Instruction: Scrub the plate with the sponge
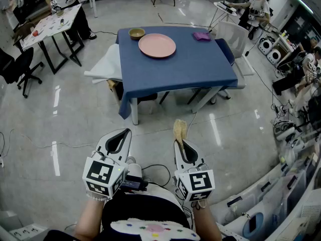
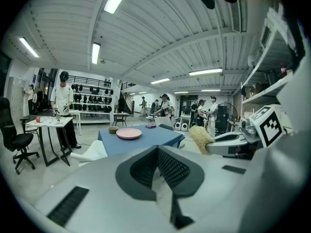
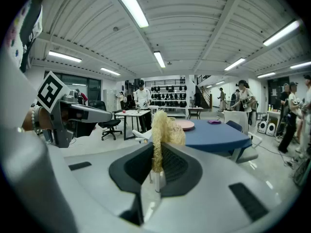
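Observation:
A round pink plate lies on the blue table well ahead of me, also visible in the left gripper view as the plate and in the right gripper view as the plate. My right gripper is shut on a yellowish sponge, which sticks up from the jaws as the sponge. My left gripper is shut with nothing in it; in its own view the jaws meet at the tip of the left gripper. Both grippers are held low, far short of the table.
A small tan bowl sits beside the plate and a purple cloth lies at the table's far right. White chairs flank the table. Another table and an office chair stand left; people stand around the room.

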